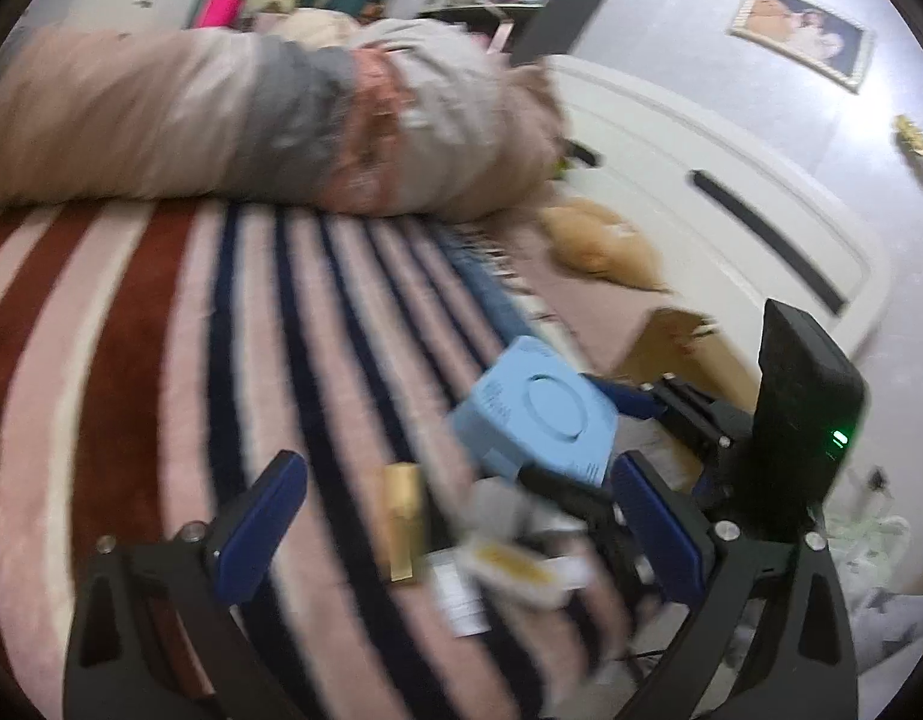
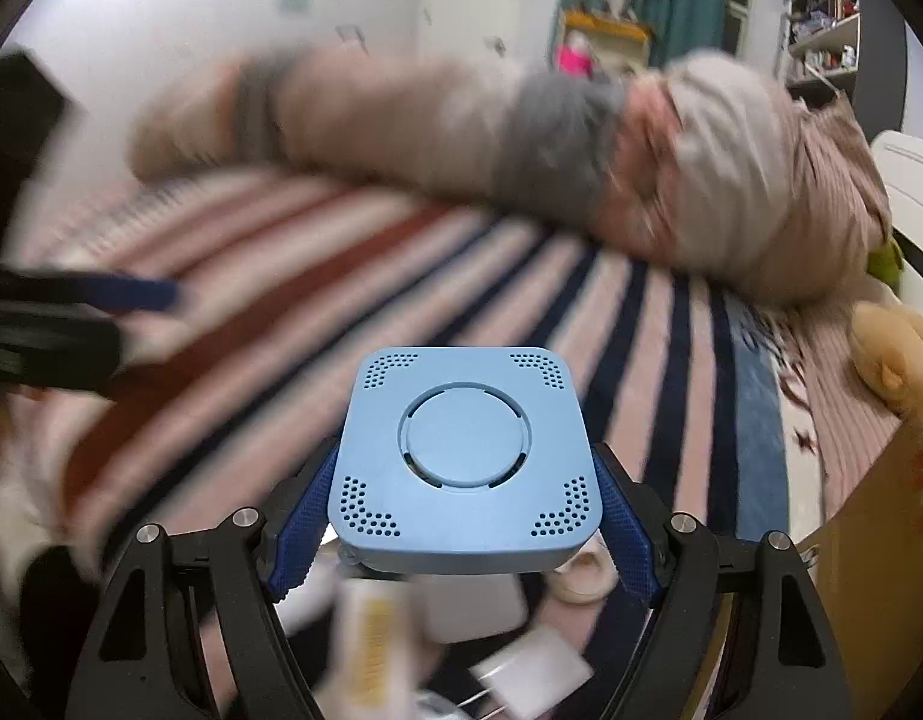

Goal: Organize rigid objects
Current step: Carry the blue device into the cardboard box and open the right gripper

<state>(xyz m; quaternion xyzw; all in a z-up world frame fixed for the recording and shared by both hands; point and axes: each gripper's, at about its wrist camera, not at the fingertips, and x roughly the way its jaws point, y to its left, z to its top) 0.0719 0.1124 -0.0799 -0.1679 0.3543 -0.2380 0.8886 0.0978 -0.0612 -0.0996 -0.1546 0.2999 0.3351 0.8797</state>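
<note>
My right gripper [image 2: 461,516] is shut on a light blue square box [image 2: 464,456] with a round lid and hole patterns at its corners, held above the striped bed. The same box [image 1: 536,411] shows in the left wrist view, in front and to the right, with the right gripper's black frame behind it. My left gripper [image 1: 461,516] is open and empty above a blurred heap: a gold bar-shaped item [image 1: 404,519], a white packet with yellow print [image 1: 521,567] and a white labelled box [image 1: 461,597]. White items [image 2: 533,672] lie blurred under the right gripper.
A rolled pink and grey duvet [image 1: 251,120] lies across the far side of the striped blanket [image 1: 131,360]. A cardboard box [image 1: 677,354] stands at the right beside a white headboard [image 1: 731,210]. A tan plush toy [image 1: 599,240] lies near it.
</note>
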